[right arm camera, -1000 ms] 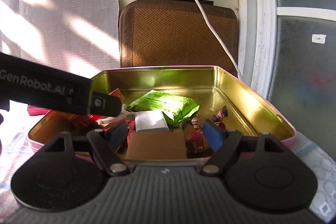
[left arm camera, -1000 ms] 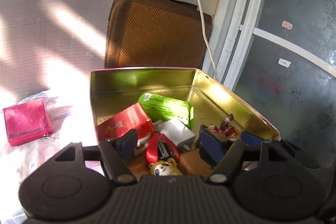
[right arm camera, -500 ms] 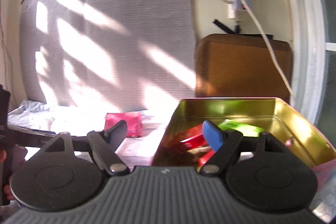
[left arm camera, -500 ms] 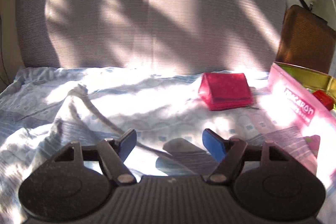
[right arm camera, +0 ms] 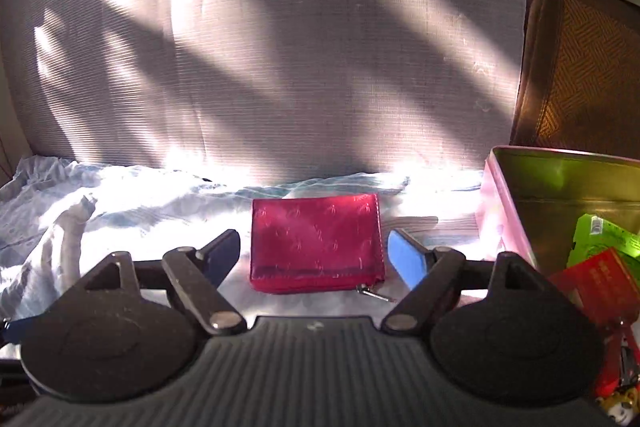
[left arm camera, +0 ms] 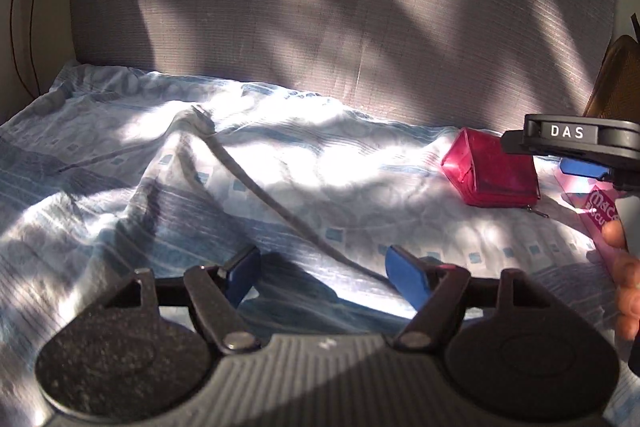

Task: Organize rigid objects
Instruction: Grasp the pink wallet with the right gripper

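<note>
Right claw (right arm camera: 314,257) spread, empty, jaws just opening wider, tilted down over bed sheet (right arm camera: 140,203), framing one red wallet (right arm camera: 316,243) lying flat left of one pink tin (right arm camera: 500,203). Left claw (left arm camera: 320,277) spread, empty, aimed down at sheet, wallet well off right.

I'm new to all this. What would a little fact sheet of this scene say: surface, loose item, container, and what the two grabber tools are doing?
surface: wrinkled pale blue patterned bedsheet, sunlit
loose item: shiny red zip wallet, lying flat on the sheet, left of the tin
container: open pink metal tin with gold inside, holding a green packet and a red box
right gripper: open, lined up on the wallet, pads not pressing it
left gripper: open, nothing between its jaws, over bare sheet
backdrop: grey woven cushion
</note>
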A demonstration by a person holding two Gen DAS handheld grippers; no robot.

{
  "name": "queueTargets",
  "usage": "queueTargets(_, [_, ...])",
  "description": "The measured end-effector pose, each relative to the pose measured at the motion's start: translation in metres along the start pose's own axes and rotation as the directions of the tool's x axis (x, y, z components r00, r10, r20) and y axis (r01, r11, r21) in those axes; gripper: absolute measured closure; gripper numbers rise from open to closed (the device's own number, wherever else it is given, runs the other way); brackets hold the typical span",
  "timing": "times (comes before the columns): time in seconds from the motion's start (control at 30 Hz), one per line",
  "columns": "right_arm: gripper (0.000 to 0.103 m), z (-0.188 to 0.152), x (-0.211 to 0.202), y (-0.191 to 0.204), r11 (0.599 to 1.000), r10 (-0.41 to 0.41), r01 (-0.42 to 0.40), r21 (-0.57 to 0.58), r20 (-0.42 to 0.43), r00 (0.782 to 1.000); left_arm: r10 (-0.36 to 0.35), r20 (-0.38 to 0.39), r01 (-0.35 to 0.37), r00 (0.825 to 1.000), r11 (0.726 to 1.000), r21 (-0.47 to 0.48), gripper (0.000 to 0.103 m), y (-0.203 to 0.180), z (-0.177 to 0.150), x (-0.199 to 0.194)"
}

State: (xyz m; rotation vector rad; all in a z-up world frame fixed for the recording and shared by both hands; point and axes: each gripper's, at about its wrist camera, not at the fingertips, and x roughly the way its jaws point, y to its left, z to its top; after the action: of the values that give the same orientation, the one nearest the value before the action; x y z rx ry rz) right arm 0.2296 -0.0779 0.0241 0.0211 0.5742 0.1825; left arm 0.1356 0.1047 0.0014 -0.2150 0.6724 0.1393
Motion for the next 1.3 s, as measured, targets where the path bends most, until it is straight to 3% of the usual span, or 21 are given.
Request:
queueTargets(0.13, [0.009,0.006,0.038,-0.015,0.996,-0.028,0.034,0.078,-0.074,0.997,-0.004,-0.006,0.004,1.0,1.0,-0.008,0.031,0.003,0.003,0.002])
queueTargets(0.2, [0.008,0.003,0.045,-0.024,0.986,0.054,-0.037,0.16,-0.106,0.993,-0.009,-0.009,0.008,1.0,1.0,-0.012,0.029,0.004,0.003,0.002])
queueTargets(0.23, [0.013,0.0,0.045,-0.026,0.973,0.118,-0.09,0.213,-0.122,0.985,-0.01,-0.01,0.01,1.0,1.0,-0.014,0.028,0.004,0.004,0.002])
queueTargets(0.27, [0.029,-0.003,0.041,-0.025,0.965,0.15,-0.115,0.237,-0.134,0.979,-0.011,-0.01,0.01,1.0,1.0,-0.016,0.028,0.004,0.004,0.002])
queueTargets(0.33, [0.057,-0.01,0.031,-0.015,0.967,0.182,-0.149,0.205,-0.153,0.971,-0.008,-0.009,0.008,1.0,1.0,-0.013,0.028,0.003,0.004,0.003])
queueTargets(0.4, [0.07,-0.018,0.015,0.003,0.975,0.2,-0.182,0.13,-0.148,0.968,-0.003,-0.008,0.003,1.0,1.0,-0.008,0.027,0.002,0.003,0.003])
queueTargets(0.5, [0.07,-0.025,0.004,0.019,0.984,0.176,-0.17,0.056,-0.128,0.976,-0.004,-0.006,0.004,1.0,1.0,-0.01,0.027,0.002,0.003,0.003])
queueTargets(0.63, [0.068,-0.022,0.008,0.013,0.977,0.183,-0.166,0.137,-0.12,0.976,-0.006,-0.007,0.006,1.0,1.0,-0.012,0.027,0.003,0.004,0.003])
queueTargets(0.77, [0.083,-0.017,0.007,0.007,0.96,0.222,-0.197,0.199,-0.112,0.969,-0.015,-0.007,0.015,1.0,1.0,-0.024,0.026,0.007,0.006,0.002])
queueTargets(0.9, [0.096,-0.022,-0.025,0.019,0.958,0.27,-0.255,0.135,-0.107,0.957,-0.014,0.02,0.016,1.0,0.996,-0.084,0.026,0.023,0.012,-0.004])
queueTargets(1.03, [0.097,-0.048,-0.076,0.019,0.942,0.333,-0.324,0.083,-0.131,0.934,-0.103,0.089,0.115,0.991,0.983,-0.141,0.026,0.039,0.018,-0.017])
queueTargets(1.1, [0.097,-0.064,-0.106,0.009,0.924,0.381,-0.371,0.09,-0.147,0.913,-0.201,0.118,0.216,0.972,0.967,-0.132,0.025,0.039,0.019,-0.024])
queueTargets(1.17, [0.097,-0.081,-0.14,-0.01,0.903,0.429,-0.416,0.111,-0.157,0.89,-0.335,0.111,0.345,0.936,0.935,-0.086,0.025,0.029,0.017,-0.028])
queueTargets(1.27, [0.097,-0.105,-0.185,-0.045,0.877,0.473,-0.447,0.178,-0.16,0.866,-0.535,0.055,0.534,0.843,0.845,0.034,0.025,0.0,0.006,-0.037])
queueTargets(1.3, [0.096,-0.113,-0.198,-0.056,0.879,0.468,-0.439,0.189,-0.155,0.87,-0.583,0.031,0.579,0.812,0.811,0.081,0.025,-0.012,0.0,-0.042])
